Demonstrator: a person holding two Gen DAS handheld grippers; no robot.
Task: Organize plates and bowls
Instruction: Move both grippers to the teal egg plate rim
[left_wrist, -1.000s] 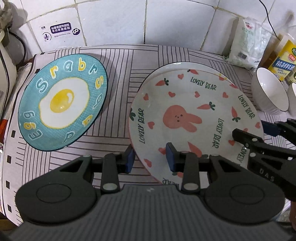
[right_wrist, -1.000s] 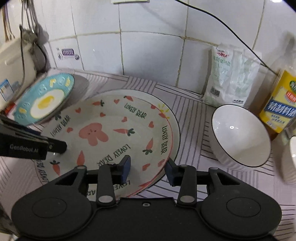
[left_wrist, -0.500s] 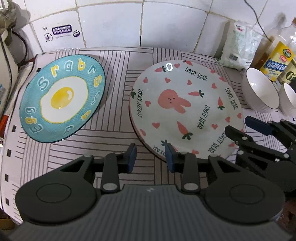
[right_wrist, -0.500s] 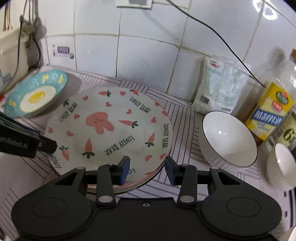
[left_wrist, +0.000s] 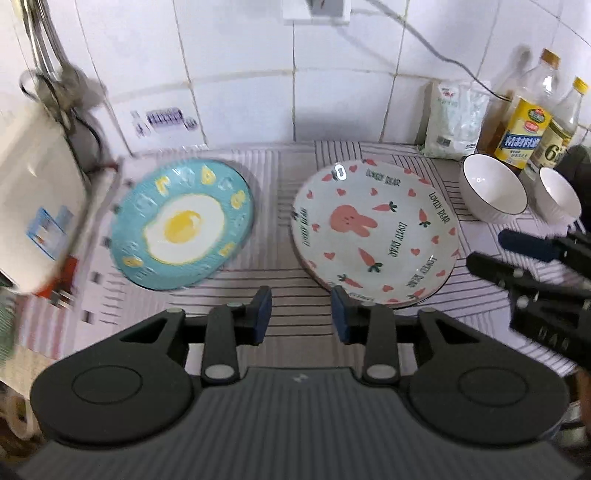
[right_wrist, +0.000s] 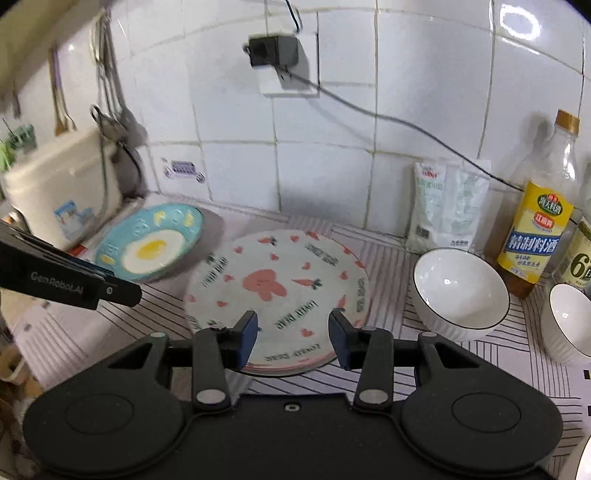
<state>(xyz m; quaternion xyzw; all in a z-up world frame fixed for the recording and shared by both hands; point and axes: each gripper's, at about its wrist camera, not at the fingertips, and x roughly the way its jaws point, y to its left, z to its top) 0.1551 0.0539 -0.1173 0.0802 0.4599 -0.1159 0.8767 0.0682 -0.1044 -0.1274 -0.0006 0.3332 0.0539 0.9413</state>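
A white rabbit-and-carrot plate (left_wrist: 375, 236) (right_wrist: 280, 291) lies on the striped mat, on top of another plate. A teal fried-egg plate (left_wrist: 183, 227) (right_wrist: 149, 247) lies to its left. Two white bowls (left_wrist: 493, 192) (left_wrist: 557, 197) stand at the right; they also show in the right wrist view (right_wrist: 460, 288) (right_wrist: 569, 321). My left gripper (left_wrist: 301, 319) is open and empty, above the mat just in front of the plates. My right gripper (right_wrist: 291, 338) is open and empty, over the rabbit plate's near rim.
A white appliance (left_wrist: 33, 206) stands at the left with utensils hanging above it. A white bag (right_wrist: 448, 206) and oil bottles (right_wrist: 539, 221) stand against the tiled wall at the right. A plug and cable (right_wrist: 273, 51) hang on the wall.
Both grippers have pulled back and risen away from the rabbit plate, so more wall shows. The plates and bowls have not moved.
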